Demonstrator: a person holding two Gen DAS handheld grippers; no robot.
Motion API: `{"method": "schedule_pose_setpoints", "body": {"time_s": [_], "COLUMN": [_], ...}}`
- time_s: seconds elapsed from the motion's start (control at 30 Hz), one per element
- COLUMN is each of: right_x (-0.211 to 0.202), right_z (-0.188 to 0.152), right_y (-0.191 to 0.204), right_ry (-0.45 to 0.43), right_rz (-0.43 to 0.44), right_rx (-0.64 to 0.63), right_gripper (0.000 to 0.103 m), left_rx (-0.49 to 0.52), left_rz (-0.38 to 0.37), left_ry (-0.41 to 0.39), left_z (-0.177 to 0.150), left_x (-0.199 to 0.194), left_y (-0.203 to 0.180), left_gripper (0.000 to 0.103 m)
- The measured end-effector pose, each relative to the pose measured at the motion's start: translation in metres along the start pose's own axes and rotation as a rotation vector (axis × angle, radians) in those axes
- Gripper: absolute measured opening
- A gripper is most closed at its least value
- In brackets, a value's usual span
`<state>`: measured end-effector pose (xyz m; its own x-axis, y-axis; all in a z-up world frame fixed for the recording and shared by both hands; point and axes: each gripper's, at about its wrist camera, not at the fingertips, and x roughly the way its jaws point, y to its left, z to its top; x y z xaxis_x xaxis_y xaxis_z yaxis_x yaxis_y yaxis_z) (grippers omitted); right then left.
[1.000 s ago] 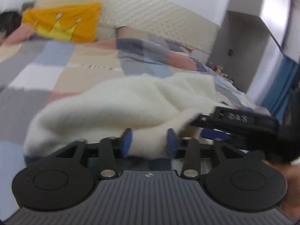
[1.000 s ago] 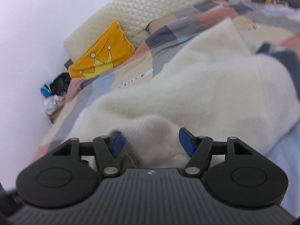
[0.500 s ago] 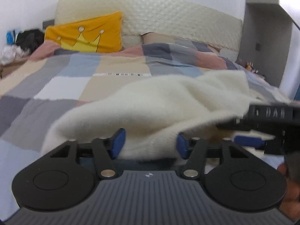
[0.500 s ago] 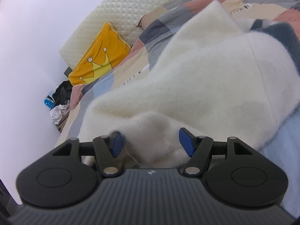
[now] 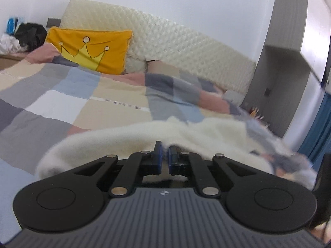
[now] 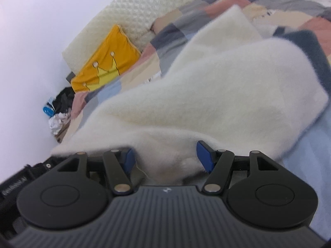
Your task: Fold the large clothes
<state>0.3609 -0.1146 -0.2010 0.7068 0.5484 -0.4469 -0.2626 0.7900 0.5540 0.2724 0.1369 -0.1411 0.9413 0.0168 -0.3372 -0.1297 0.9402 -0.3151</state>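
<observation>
Two grippers work at the near edge of one cream fleece garment (image 6: 217, 95) that lies spread over the bed (image 5: 62, 103) and its patchwork cover. Farthest left in the left wrist view, a heap of dark and white things (image 5: 22, 37) sits beside the bed by the wall. Next comes an orange cushion (image 5: 91, 49) with a yellow crown, leaning against the quilted cream headboard (image 5: 175, 41). Lower down, the left gripper (image 5: 164, 155) has its blue fingers (image 5: 157, 155) drawn close together, pinching a thin fold of the garment's hem between them. To the right, the cloth trails off blurred toward a grey wall unit (image 5: 289, 41) and a blue curtain (image 5: 318, 132).

In the right wrist view, the left gripper's black body shows at the lower left edge. The right gripper (image 6: 167, 157) holds its fingers (image 6: 203, 155) well apart, with a thick bunch of the garment filling the gap and both pads against it. Beyond, the fleece rises in a broad fold toward the right.
</observation>
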Motion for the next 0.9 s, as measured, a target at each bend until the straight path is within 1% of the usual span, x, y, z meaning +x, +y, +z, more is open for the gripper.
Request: {"method": "schedule_pose_setpoints", "body": {"time_s": [0.1,0.17,0.23,0.3,0.37,0.4,0.47,0.53,0.6,0.7,0.73,0.77,0.83,0.9], "right_x": [-0.004,0.001,0.003,0.004,0.010,0.011,0.010,0.007,-0.006,-0.031,-0.040,-0.048,-0.061,-0.069], "right_z": [-0.004,-0.005,-0.006,-0.006,-0.010,-0.012,-0.015,-0.016,-0.011,0.002,0.005,0.005,0.001,0.001], "right_y": [0.007,0.008,0.010,0.014,0.019,0.020,0.020,0.026,0.028,0.024,0.025,0.026,0.031,0.033], "right_ry": [-0.044,-0.026,-0.017,-0.006,0.054,0.075,0.083,0.076,0.016,-0.084,-0.128,-0.172,-0.271,-0.326], "right_rz": [-0.003,-0.019,-0.038,-0.055,-0.069,-0.085,-0.110,-0.151,-0.182,-0.173,-0.172,-0.173,-0.216,-0.249], "right_rx": [-0.054,-0.073,-0.092,-0.142,-0.204,-0.211,-0.212,-0.249,-0.238,-0.148,-0.144,-0.164,-0.226,-0.250], "right_gripper": [0.066,0.064,0.063,0.063,0.063,0.063,0.063,0.063,0.064,0.063,0.063,0.064,0.064,0.066], "left_rx": [0.008,0.003,-0.023,-0.029,-0.029,-0.035,-0.047,-0.046,-0.055,-0.076,-0.079,-0.074,-0.042,-0.029], "left_rz": [-0.023,-0.036,-0.047,-0.058,-0.070,-0.077,-0.089,-0.095,-0.102,-0.115,-0.121,-0.130,-0.142,-0.155], "left_ry": [-0.039,-0.047,-0.051,-0.062,-0.063,-0.063,-0.065,-0.081,-0.098,-0.112,-0.113,-0.105,-0.096,-0.094], "left_z": [0.008,0.013,0.016,0.018,0.020,0.021,0.021,0.022,0.025,0.030,0.031,0.031,0.032,0.031], "left_x": [-0.012,-0.017,-0.022,-0.026,-0.030,-0.032,-0.037,-0.042,-0.049,-0.057,-0.059,-0.060,-0.062,-0.066], "left_y": [-0.010,-0.012,-0.011,-0.011,-0.012,-0.012,-0.012,-0.013,-0.012,-0.008,-0.008,-0.009,-0.014,-0.019], "left_gripper": [0.006,0.006,0.006,0.006,0.006,0.006,0.006,0.006,0.006,0.006,0.006,0.006,0.006,0.006]}}
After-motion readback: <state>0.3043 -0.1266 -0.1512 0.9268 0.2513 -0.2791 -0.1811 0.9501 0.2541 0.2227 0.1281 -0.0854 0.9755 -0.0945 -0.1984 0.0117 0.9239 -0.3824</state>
